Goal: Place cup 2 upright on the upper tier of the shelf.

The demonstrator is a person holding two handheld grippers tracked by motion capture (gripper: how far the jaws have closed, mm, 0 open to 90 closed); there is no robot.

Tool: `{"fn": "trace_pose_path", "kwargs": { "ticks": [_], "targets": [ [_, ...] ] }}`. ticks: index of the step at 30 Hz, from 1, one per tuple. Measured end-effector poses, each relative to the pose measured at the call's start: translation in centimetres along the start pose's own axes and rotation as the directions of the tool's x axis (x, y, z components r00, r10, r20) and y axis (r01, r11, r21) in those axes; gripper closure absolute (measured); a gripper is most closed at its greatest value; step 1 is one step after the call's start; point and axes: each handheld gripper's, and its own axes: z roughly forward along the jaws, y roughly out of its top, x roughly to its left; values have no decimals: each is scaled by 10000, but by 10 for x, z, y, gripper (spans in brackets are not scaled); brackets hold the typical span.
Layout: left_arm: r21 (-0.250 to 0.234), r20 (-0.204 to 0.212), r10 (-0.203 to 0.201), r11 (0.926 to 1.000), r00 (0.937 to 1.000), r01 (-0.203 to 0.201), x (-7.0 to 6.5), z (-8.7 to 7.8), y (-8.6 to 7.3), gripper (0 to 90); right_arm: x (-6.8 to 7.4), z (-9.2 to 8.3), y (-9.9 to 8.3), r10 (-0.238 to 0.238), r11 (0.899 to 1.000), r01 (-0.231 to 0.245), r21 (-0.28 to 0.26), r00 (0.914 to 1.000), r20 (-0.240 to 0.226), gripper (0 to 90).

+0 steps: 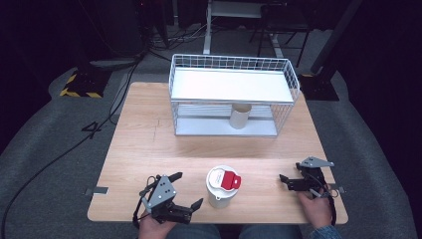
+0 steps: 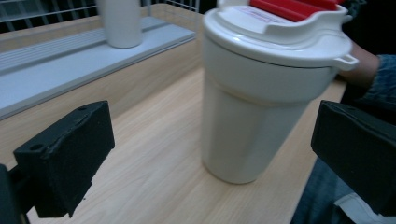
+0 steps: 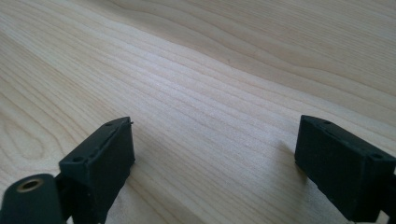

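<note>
A white tumbler (image 1: 221,188) with a red flap on its lid stands upright near the table's front edge, in the middle. My left gripper (image 1: 188,189) is just left of it, jaws wide open and pointing at it. In the left gripper view the tumbler (image 2: 252,112) stands close ahead, between the lines of the two black pads (image 2: 70,154), and nothing touches it. At the front right, my right gripper (image 1: 284,182) rests low over the wood and points left toward the tumbler. In the right gripper view, that gripper (image 3: 212,149) stands open over bare wood.
A white wire rack (image 1: 234,94) with a white upper shelf stands at the back of the wooden table (image 1: 149,144). A cream cup (image 1: 240,115) stands upright on its lower shelf (image 2: 70,60). A sleeve (image 2: 383,79) shows behind the tumbler. Dark floor and cables surround the table.
</note>
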Motion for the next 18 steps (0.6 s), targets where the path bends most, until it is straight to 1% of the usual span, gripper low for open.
{"fn": "trace_pose_path", "kwargs": {
  "ticks": [1, 2, 4, 8, 10, 12, 13, 14, 18],
  "targets": [
    [10, 136, 27, 10000, 9999, -27, -2, 3, 0, 0, 0, 0, 0, 0, 10000, 0, 0, 10000, 0, 123],
    [5, 305, 182, 9998, 9994, -183, -7, 7, 1, 0, 0, 0, 0, 3, 10000, -3, -3, 10000, -2, 123],
    [-9, 409, 336, 9994, 9986, -336, -11, 12, 1, 0, 0, 0, 0, -1, 10000, 1, -1, 10000, 0, 123],
    [-94, 742, 283, 9996, 9968, -277, -16, 23, 1, 0, 0, 0, 0, -1, 10000, 1, 0, 10000, 0, 123],
    [-50, 798, 227, 9997, 9965, -224, -17, 29, 0, 0, 0, 0, 0, -2, 10000, 2, -1, 10000, 0, 123],
    [-8, 813, 303, 9995, 9962, -303, -17, 35, -1, 0, 0, 0, 0, -2, 10000, 2, 0, 10000, -2, 124],
    [-6, 861, 243, 9997, 9960, -243, -18, 38, -2, 0, 0, 0, 0, -1, 10000, 1, 0, 10000, 0, 124],
    [31, 844, 309, 9995, 9960, -313, -18, 41, -2, 0, 0, 0, 0, 0, 10000, 0, 1, 10000, -2, 123],
    [100, 973, 317, 9994, 9947, -328, -17, 55, -4, 0, 0, 0, 0, 3, 10000, -3, -2, 10000, -2, 123]
  ]
}}
